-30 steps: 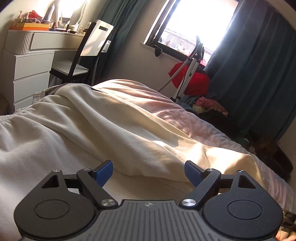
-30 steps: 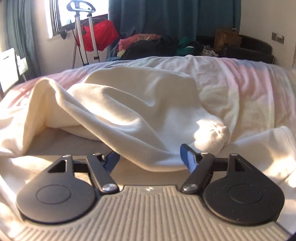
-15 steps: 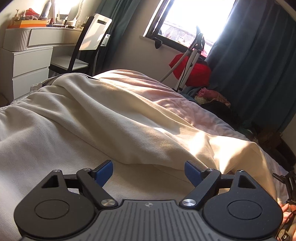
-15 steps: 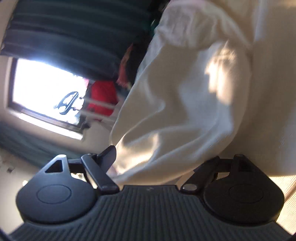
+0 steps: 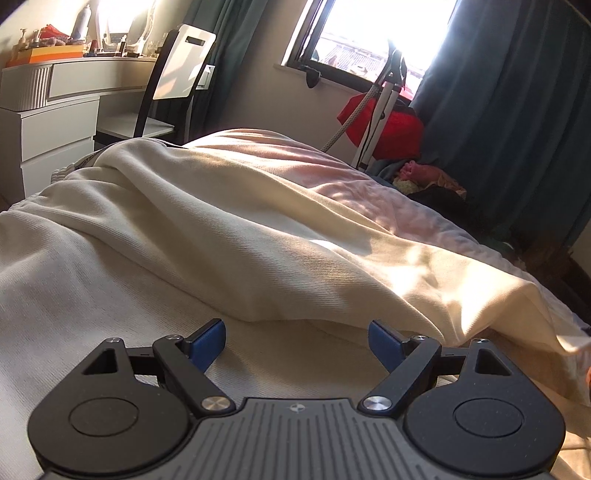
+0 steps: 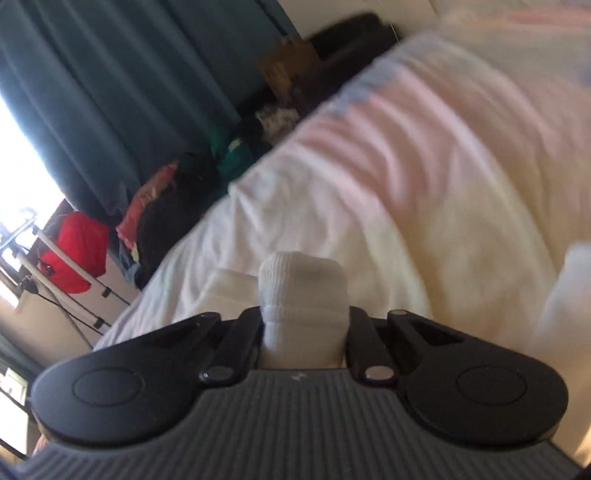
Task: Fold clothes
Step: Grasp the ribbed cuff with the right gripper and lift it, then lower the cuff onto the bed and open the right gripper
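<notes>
Bed (image 5: pixel 369 177) w/ pink sheet, cream garment (image 5: pixel 221 236) spread across; far edge by curtains. Left gripper (image 5: pixel 297 341) jaws wide, empty; right gripper (image 6: pixel 303 332) jaws just closed on white ribbed cuff (image 6: pixel 303 291).

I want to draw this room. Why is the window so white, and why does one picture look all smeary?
Left wrist view: sun floods the window, so it glares white, with bright patches on the cream garment. Right wrist view: tilted and smeared, the pink bedcover streaky; only the ribbed cuff in the right tongs looks sharp.
</notes>
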### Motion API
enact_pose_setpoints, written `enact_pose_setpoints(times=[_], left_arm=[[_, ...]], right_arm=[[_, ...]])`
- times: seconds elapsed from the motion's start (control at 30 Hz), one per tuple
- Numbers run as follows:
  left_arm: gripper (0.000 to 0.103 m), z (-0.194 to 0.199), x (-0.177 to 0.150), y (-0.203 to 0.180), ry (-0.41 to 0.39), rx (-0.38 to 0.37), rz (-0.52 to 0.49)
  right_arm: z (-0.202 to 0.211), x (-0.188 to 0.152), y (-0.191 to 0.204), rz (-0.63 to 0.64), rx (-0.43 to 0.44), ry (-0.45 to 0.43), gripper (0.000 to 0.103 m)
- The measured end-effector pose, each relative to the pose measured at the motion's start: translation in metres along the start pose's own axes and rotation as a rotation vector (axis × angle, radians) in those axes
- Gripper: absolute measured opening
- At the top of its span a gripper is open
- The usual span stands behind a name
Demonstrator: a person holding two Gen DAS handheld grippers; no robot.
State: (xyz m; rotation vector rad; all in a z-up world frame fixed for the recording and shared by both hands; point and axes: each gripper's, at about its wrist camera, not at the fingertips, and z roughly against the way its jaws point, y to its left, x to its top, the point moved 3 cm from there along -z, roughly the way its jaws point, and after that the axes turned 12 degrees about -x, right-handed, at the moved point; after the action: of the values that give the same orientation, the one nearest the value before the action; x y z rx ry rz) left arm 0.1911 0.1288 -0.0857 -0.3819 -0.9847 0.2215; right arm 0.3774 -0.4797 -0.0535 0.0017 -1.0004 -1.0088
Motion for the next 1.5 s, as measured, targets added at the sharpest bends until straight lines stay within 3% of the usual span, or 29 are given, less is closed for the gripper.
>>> enact_pose_setpoints(times=[0.1,0.2,0.27,0.37,0.47,0.6,0.8,0.93,1.13,1.27,1.37,1.4,1.43,1.5], left_arm=[[0.086,0.001,-0.001,-0.006,-0.007,0.005,-0.053],[0.086,-0.001,-0.003,-0.009,0.000,0.013,-0.084],[0.086,-0.002,-0.005,-0.011,0.007,0.011,-0.090],[0.086,-0.002,-0.007,-0.015,0.007,0.016,-0.112],[0.086,-0.003,-0.009,-0.019,0.007,0.021,-0.129],[0.086,0.000,-0.012,-0.023,0.005,0.025,-0.154],[0.086,0.008,-0.015,-0.033,-0.006,0.010,-0.183],[0.086,0.008,-0.020,-0.039,0.002,0.003,-0.204],[0.086,0.008,-0.023,-0.043,0.007,-0.002,-0.231],[0.086,0.014,-0.021,-0.045,-0.016,-0.012,-0.244],[0.086,0.019,-0.019,-0.049,-0.032,-0.012,-0.259],[0.086,0.021,-0.019,-0.052,-0.037,-0.014,-0.263],[0.086,0.022,-0.019,-0.054,-0.043,-0.016,-0.268],[0.086,0.028,-0.021,-0.059,-0.058,-0.023,-0.295]], right_arm=[[0.014,0.035,0.009,0.026,0.085,-0.113,0.009],[0.014,0.050,-0.007,0.059,0.103,-0.181,0.009],[0.006,0.045,-0.033,0.072,0.057,-0.178,0.009],[-0.016,0.024,-0.078,0.078,-0.027,-0.109,0.009],[-0.029,0.001,-0.109,0.073,-0.060,-0.035,0.009],[-0.024,0.014,-0.096,0.067,-0.039,-0.043,0.009],[0.009,0.076,-0.052,0.110,0.041,-0.180,0.009],[0.017,0.090,-0.066,0.127,0.033,-0.262,0.009],[-0.019,0.033,-0.145,0.157,-0.140,-0.065,0.010],[-0.021,0.014,-0.170,0.120,-0.129,-0.010,0.012],[-0.014,0.017,-0.167,0.142,-0.151,0.022,0.029],[-0.010,0.017,-0.165,0.151,-0.155,0.030,0.042],[-0.001,0.016,-0.164,0.151,-0.140,0.024,0.065],[0.018,0.014,-0.161,0.151,-0.111,0.007,0.090]])
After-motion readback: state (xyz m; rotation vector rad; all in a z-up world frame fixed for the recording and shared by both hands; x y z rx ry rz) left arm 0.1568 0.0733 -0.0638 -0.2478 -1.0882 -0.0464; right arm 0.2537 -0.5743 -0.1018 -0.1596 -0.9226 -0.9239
